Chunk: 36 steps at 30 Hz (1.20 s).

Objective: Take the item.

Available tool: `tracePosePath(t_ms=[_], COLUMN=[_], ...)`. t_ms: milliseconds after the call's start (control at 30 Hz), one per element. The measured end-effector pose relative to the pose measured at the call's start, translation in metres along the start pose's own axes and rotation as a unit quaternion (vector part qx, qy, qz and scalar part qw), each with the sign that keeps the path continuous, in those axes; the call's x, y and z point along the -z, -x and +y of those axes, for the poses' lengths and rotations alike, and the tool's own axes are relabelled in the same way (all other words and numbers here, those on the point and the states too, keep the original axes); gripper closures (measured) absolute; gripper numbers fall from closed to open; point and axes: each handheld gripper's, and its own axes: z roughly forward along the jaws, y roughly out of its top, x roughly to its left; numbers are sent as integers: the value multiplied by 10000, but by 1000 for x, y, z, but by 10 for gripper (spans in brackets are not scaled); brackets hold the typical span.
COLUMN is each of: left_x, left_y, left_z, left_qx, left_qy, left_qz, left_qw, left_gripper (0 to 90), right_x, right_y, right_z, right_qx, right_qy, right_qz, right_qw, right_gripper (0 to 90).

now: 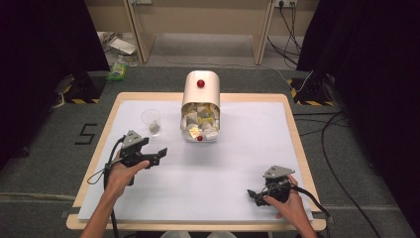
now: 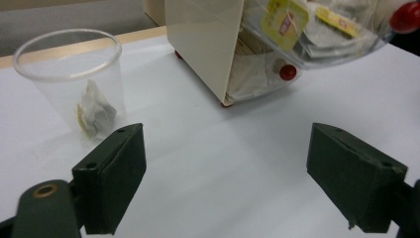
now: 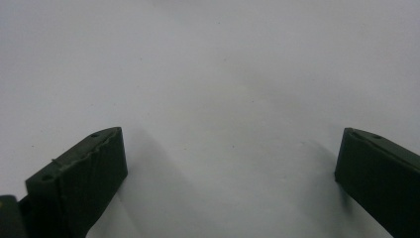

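Presumably, the left tongs [image 1: 159,154], held apart and empty, are aimed at the tea-bag dispenser [image 1: 200,106]; right tongs [image 1: 253,196] are rested apart

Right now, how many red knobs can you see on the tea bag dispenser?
2: one red knob on the tea bag dispenser top, one lower knob at the clear front's bottom. Others may be hidden.

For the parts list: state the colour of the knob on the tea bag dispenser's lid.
Red knob; the left gripper view shows it best.

The left tongs [image 2: 225,181] are standing wide with nothing between them over the white surface [image 2: 208,163]. A clear cup [image 2: 69,74] (a crumpled tea bag [image 2: 95,111] inside) is sitting beside a cream dispenser [image 2: 208,44].
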Motion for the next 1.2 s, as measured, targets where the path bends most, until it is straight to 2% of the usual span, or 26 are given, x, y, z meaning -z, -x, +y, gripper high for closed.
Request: tracePosePath(t_ms=[33, 67, 400, 533, 633, 667, 867, 1067, 1200], left_x=[0, 0, 2, 1, -1, -2, -3, 1, 2], left_y=[0, 1, 6, 8, 9, 10, 14, 15, 17], left_z=[-3, -6, -34, -45, -52, -54, -67, -73, -75], left_qx=[-101, -108, 28, -79, -74, -39, -142, -175, -207], left_qy=[-7, -29, -112, -199, -236, -271, -507, -582, -730], left_qz=[39, 40, -99, -74, -61, -94, -87, -75, -85], left_qw=[9999, 9999, 9999, 9997, 9997, 9996, 9986, 9981, 9971], left_gripper=[149, 150, 150, 151, 153, 153, 154, 154, 154], right_x=[0, 0, 0, 0, 0, 0, 0, 0, 0], right_y=[0, 0, 0, 0, 0, 0, 0, 0, 0], right_z=[0, 0, 0, 0, 0, 0, 0, 0, 0], right_qx=[-2, -2, 6, 7, -2, -2, -1, -1, 0], right_qy=[0, -1, 1, 1, -2, -1, 6, 0, 2], right_qz=[1, 1, 0, 0, 1, 1, -5, -1, 0], right_qw=[10000, 10000, 10000, 10000, 10000, 10000, 10000, 10000, 10000], right_gripper=[2, 2, 2, 2, 2, 2, 2, 2, 2])
